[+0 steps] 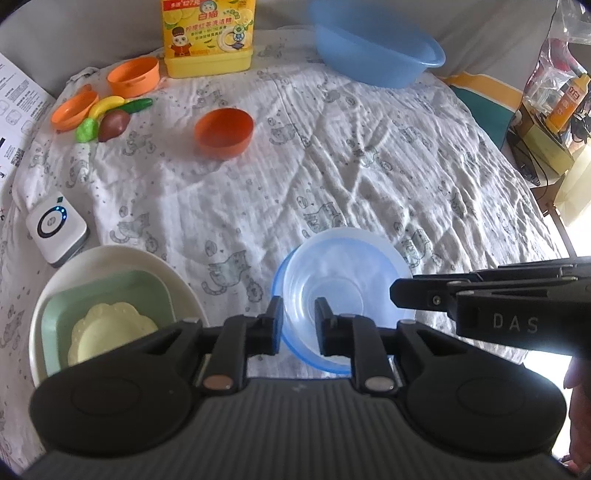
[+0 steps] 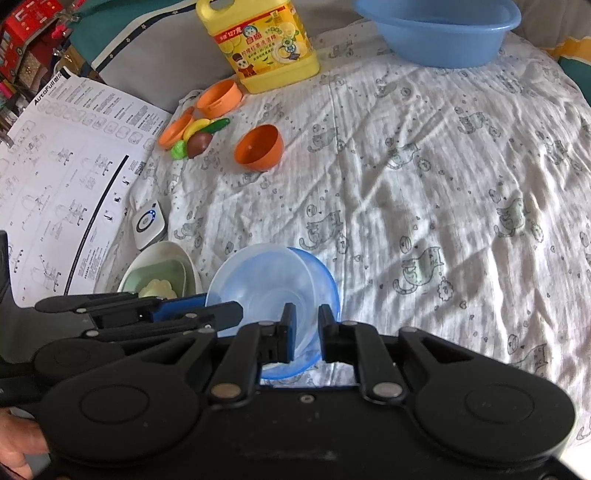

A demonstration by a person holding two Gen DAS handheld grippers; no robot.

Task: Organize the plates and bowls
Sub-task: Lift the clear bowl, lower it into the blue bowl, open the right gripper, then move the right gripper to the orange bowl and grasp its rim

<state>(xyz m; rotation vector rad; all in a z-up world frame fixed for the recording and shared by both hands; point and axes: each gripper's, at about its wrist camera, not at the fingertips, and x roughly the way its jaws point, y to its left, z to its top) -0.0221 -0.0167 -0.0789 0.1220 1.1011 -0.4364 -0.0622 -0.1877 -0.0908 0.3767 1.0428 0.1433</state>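
Two nested translucent blue bowls (image 1: 343, 291) sit on the cloth close in front of both grippers; they also show in the right wrist view (image 2: 273, 280). My left gripper (image 1: 298, 325) straddles the near-left rim of the bowls, one finger outside and one inside. My right gripper (image 2: 306, 332) straddles the near-right rim the same way. Whether either one pinches the wall I cannot tell. A white plate (image 1: 122, 258) holds a green square plate (image 1: 110, 291) and a cream flower-shaped plate (image 1: 110, 332), to the left. An orange bowl (image 1: 224, 133) stands farther back.
A large blue basin (image 1: 376, 51) and a yellow detergent bottle (image 1: 208, 35) stand at the back. Two orange bowls (image 1: 135, 75) and toy fruit (image 1: 110, 122) lie back left. A white device (image 1: 55, 225) and an instruction sheet (image 2: 62, 177) lie at the left.
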